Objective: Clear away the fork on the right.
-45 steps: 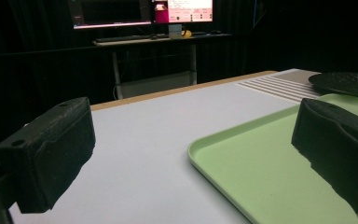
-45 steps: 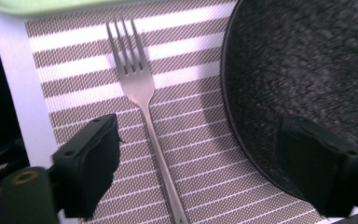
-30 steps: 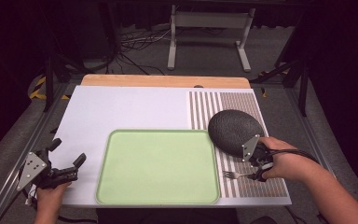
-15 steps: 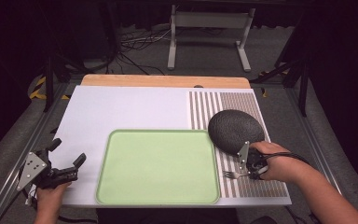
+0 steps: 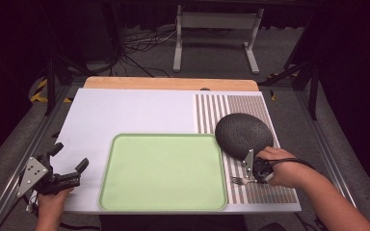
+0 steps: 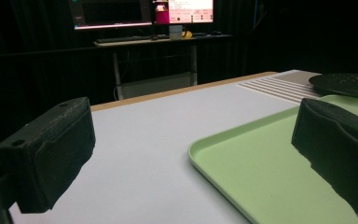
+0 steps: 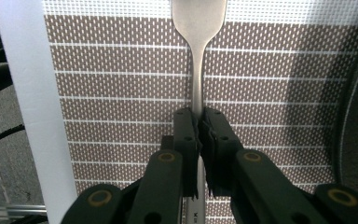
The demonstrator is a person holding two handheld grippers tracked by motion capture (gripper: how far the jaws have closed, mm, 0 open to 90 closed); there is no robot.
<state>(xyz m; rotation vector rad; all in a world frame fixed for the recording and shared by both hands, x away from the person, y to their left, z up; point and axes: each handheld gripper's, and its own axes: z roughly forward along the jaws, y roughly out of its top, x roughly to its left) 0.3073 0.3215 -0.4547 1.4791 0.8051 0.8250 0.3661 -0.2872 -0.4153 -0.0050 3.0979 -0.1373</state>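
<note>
The fork is being clamped at its handle by the right gripper, whose jaws have just been closing; it is lying on the striped mat, not yet lifted, just beside the dark plate. Lifting and placement are being judged outstanding. The left gripper is being held with jaws apart, beside the green tray.

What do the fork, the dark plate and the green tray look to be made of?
Fork: probably metal, a smooth silvery, softly shiny handle, clamped by the right gripper.
Dark plate: matte black with a fine speckled texture; perhaps stoneware or melamine, the look leaves it open.
Green tray: likely plastic, uniform pale green, a smooth satin surface with a rounded moulded rim.
</note>
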